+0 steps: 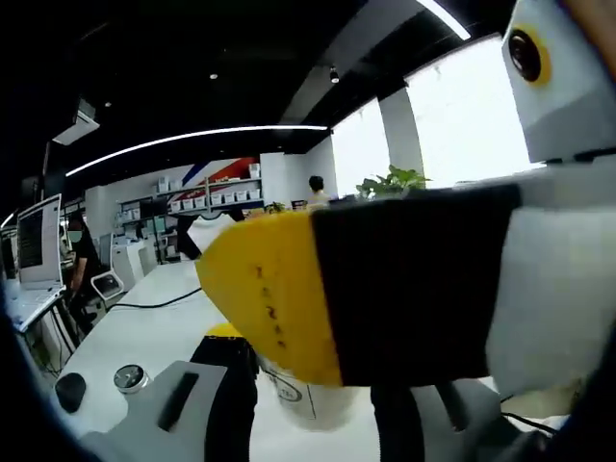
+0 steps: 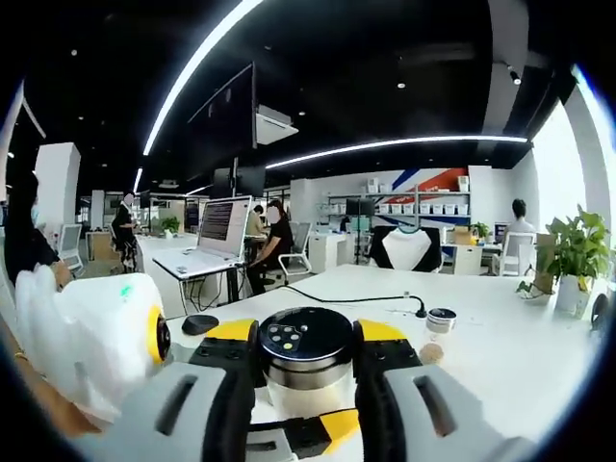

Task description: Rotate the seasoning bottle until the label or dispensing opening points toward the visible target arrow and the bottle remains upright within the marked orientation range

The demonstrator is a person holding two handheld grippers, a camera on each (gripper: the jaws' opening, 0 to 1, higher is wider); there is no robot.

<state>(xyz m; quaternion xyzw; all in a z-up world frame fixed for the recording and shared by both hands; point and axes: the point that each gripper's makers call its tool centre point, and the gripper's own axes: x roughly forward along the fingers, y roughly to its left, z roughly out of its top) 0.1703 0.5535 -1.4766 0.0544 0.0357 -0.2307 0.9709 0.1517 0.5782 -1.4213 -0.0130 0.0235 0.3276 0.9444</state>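
Rotation looks under way: our right gripper (image 2: 306, 385) fingers clamp the upright clear seasoning bottle with a black perforated shaker cap (image 2: 307, 358) on the white bench (image 2: 500, 356); no target arrow visible, so alignment is unconfirmed; left fingers' state we cannot tell

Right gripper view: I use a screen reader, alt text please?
The right gripper is shut on an upright seasoning bottle with a black dotted cap, on a white table. The left gripper shows at left.
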